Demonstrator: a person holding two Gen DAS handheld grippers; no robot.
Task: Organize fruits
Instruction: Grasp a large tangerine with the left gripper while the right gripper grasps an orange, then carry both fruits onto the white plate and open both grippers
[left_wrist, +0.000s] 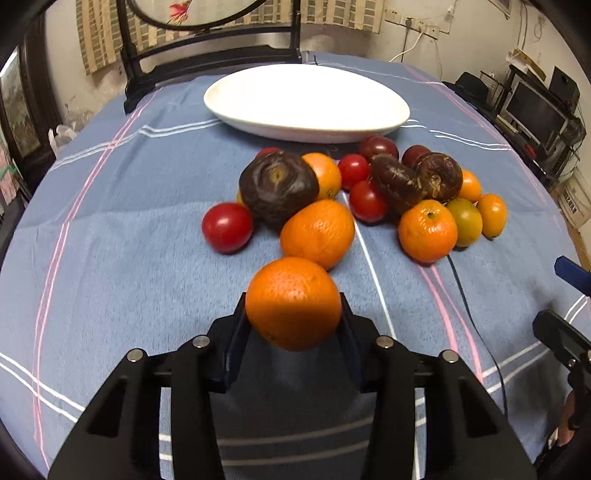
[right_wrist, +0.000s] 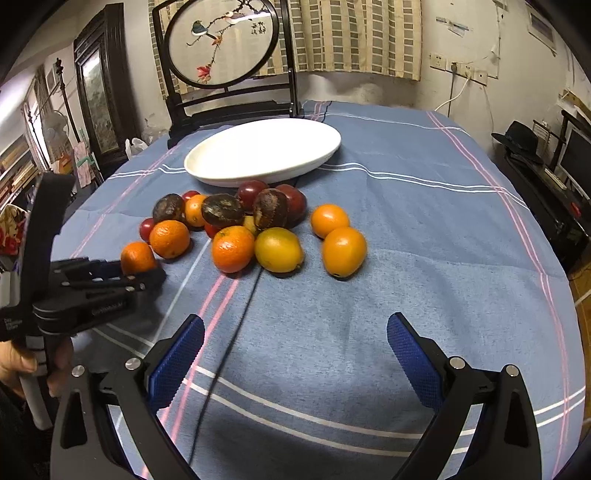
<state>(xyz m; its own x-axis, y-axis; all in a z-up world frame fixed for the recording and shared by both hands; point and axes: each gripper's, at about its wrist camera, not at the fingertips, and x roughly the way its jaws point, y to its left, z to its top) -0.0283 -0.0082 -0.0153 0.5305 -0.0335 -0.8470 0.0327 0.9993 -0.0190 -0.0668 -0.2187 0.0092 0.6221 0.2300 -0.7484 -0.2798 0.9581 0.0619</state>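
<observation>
My left gripper (left_wrist: 293, 308) is shut on an orange mandarin (left_wrist: 293, 303), held just above the blue cloth in front of the fruit pile; it also shows in the right wrist view (right_wrist: 137, 258). The pile holds more mandarins (left_wrist: 317, 233), red tomatoes (left_wrist: 227, 228) and dark wrinkled fruits (left_wrist: 277, 188). A white oval plate (left_wrist: 306, 101) lies behind the pile and holds nothing. My right gripper (right_wrist: 295, 343) is open and empty, low over the cloth in front of the pile (right_wrist: 236, 225), with two orange fruits (right_wrist: 343, 251) ahead of it.
A black cable (right_wrist: 236, 325) runs across the cloth from the pile toward the near edge. A dark wooden screen stand (right_wrist: 225, 99) stands behind the plate (right_wrist: 264, 149). A shelf with a monitor (left_wrist: 535, 110) is off the table's right side.
</observation>
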